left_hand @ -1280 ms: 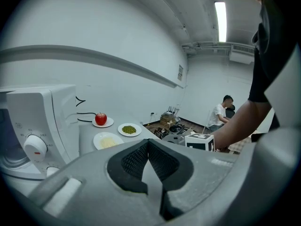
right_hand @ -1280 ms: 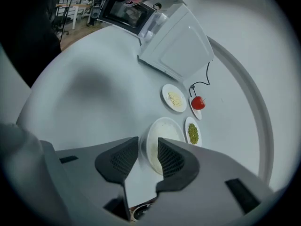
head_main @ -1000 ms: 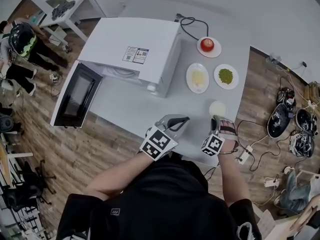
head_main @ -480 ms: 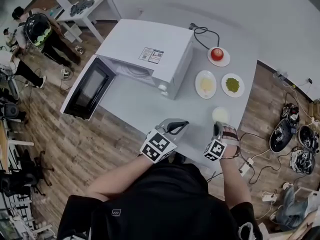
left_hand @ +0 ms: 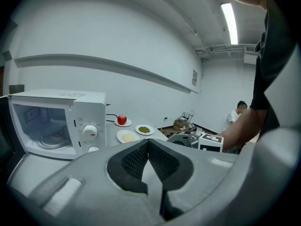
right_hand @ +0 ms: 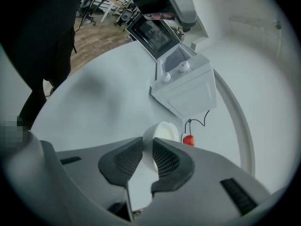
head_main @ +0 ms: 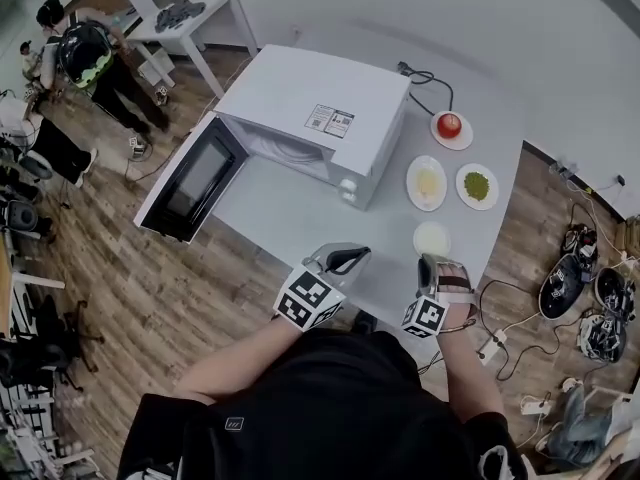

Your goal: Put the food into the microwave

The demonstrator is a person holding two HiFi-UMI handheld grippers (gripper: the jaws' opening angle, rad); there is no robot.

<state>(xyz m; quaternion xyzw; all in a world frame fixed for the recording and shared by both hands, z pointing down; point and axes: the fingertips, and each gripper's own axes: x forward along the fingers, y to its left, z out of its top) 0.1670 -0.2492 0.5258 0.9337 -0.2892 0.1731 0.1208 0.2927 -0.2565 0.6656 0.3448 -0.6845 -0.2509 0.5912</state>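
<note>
A white microwave [head_main: 320, 108] stands on the table with its door [head_main: 195, 178] swung open to the left. My right gripper [head_main: 432, 263] is shut on the near rim of a white bowl [head_main: 432, 238]. In the right gripper view the rim of that bowl [right_hand: 164, 132] sits pinched between the pads. My left gripper [head_main: 350, 258] hovers over the table's front edge, shut and empty; in the left gripper view its pads [left_hand: 148, 145] meet, pointing toward the microwave [left_hand: 56, 121].
Beyond the bowl lie a plate of yellow food [head_main: 427, 182], a plate of green food [head_main: 476, 185] and a red fruit on a plate [head_main: 449, 126]. A black cable [head_main: 425, 78] runs behind the microwave. People stand at the far left [head_main: 80, 53].
The head view has swung, so the microwave and plates sit further right and lower in the picture. Both grippers have shifted a little, and the bowl has stayed at the right gripper's tips.
</note>
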